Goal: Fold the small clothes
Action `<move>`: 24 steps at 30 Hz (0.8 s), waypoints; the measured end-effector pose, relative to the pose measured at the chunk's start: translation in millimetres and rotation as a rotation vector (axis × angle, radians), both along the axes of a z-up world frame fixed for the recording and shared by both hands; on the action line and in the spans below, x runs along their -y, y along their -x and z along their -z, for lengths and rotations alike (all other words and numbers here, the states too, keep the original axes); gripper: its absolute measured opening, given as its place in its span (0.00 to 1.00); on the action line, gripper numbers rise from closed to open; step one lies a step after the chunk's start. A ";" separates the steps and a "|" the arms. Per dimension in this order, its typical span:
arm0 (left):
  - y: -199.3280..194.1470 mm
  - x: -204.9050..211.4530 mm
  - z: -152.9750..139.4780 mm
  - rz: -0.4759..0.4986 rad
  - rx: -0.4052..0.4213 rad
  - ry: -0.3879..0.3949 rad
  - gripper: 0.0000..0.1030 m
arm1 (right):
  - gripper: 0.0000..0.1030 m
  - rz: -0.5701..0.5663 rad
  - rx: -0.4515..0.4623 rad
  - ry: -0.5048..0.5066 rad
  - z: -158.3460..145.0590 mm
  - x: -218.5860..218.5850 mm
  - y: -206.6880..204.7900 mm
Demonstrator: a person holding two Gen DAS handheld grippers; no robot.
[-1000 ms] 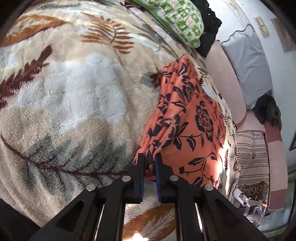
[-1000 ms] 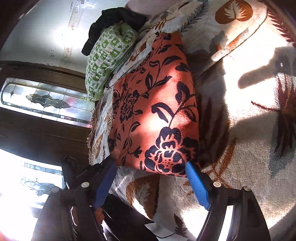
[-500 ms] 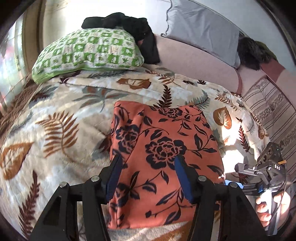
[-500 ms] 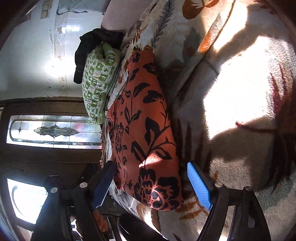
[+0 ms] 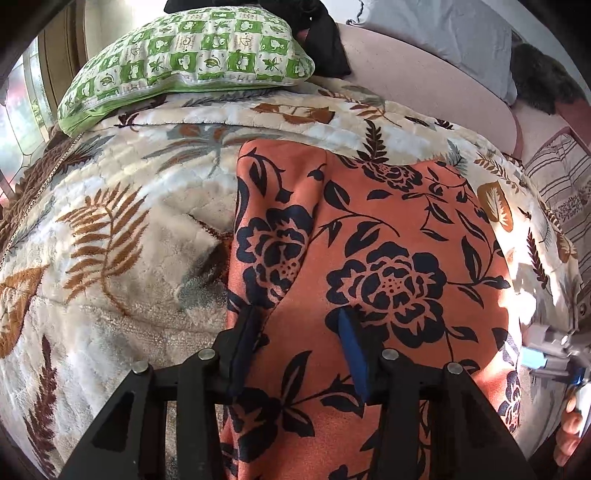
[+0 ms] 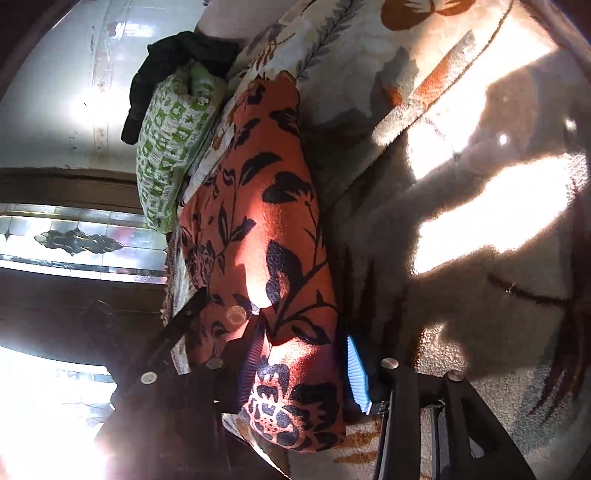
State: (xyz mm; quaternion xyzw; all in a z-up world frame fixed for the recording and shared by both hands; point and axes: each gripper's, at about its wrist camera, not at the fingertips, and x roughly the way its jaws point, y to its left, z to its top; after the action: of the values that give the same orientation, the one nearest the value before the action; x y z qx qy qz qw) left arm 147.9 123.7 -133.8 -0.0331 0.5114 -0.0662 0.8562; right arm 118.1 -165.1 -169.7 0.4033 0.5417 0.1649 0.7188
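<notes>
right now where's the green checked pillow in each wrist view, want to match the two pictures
Left wrist view: the green checked pillow lies at top left, beyond the orange floral cloth.
Right wrist view: the pillow is at upper left, seen turned on end, above the cloth.
Shared landmark: the black garment heaped against the pillow.

No readable text, label, brand, number or sign is showing in either view. The green and white pillow [image 5: 184, 55] is carrying only small leaf and flower pictures in its squares, with no letters among them. The orange cloth [image 5: 388, 277] is showing dark flowers and leaves only, and the blanket [image 5: 110, 240] under it is bearing fern and leaf shapes. The glass pane [image 6: 81, 240] in the right wrist view is showing a plain ornament, not writing.
</notes>
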 end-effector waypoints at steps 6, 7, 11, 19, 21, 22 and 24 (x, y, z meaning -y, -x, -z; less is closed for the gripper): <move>1.1 -2.4 0.8 -0.004 0.003 0.023 0.46 | 0.78 0.097 0.093 -0.078 -24.2 17.5 -44.4; 1.1 -2.8 0.9 -0.004 0.003 0.028 0.46 | 0.78 0.093 0.089 -0.079 -20.6 14.9 -57.7; -0.3 -6.7 2.0 -0.003 -0.001 0.053 0.46 | 0.28 -0.051 0.055 0.095 -6.6 -17.5 -88.3; 10.0 -39.6 -26.2 -0.053 0.028 0.264 0.53 | 0.77 0.014 0.085 0.147 -22.1 -14.6 -63.1; 18.3 -59.5 -29.8 -0.091 0.037 0.343 0.63 | 0.77 0.002 0.117 0.170 -32.0 -12.4 -47.7; 21.3 -68.0 -28.0 -0.106 0.029 0.380 0.64 | 0.77 -0.004 0.121 0.155 -34.1 -11.1 -41.7; 24.1 -81.0 -18.5 -0.122 -0.007 0.474 0.64 | 0.77 -0.023 0.117 0.105 -33.3 -7.6 -31.7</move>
State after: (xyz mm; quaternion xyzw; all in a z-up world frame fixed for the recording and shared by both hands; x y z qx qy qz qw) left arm 123.8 204.7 -115.3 -0.2640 0.4815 -0.1324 0.8252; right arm 149.8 -157.5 -136.4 0.3486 0.5113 0.1676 0.7674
